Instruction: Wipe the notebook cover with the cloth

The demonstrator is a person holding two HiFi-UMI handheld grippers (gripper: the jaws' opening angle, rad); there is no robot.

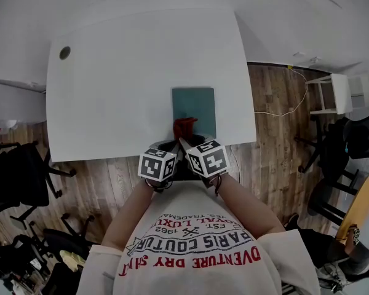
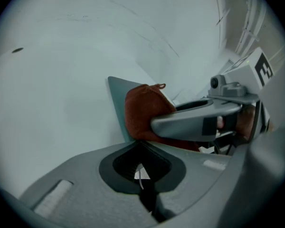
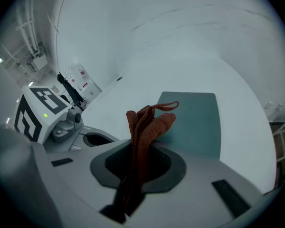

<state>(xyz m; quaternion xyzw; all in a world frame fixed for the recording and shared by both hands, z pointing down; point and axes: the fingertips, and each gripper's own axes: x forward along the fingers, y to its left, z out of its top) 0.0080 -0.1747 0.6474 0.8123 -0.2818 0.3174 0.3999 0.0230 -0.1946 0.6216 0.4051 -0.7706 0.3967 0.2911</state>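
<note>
A teal notebook (image 1: 194, 108) lies flat on the white table (image 1: 111, 91), near its front edge. My right gripper (image 1: 187, 140) is shut on a red cloth (image 1: 185, 126), which rests at the notebook's near left corner. In the right gripper view the cloth (image 3: 146, 125) stands bunched up out of the right gripper (image 3: 137, 152), with the notebook (image 3: 194, 120) just beyond it. My left gripper (image 1: 168, 147) sits close beside the right one at the table's edge. In its own view the left gripper (image 2: 141, 149) is shut with nothing in it, and the cloth (image 2: 141, 112) and a notebook corner (image 2: 117, 90) are just ahead.
A round cable hole (image 1: 64, 52) sits in the table's far left corner. Wooden floor surrounds the table, with black office chairs (image 1: 24, 177) at the left, a white stool (image 1: 329, 94) and a cable (image 1: 283, 112) at the right. The person's torso fills the bottom of the head view.
</note>
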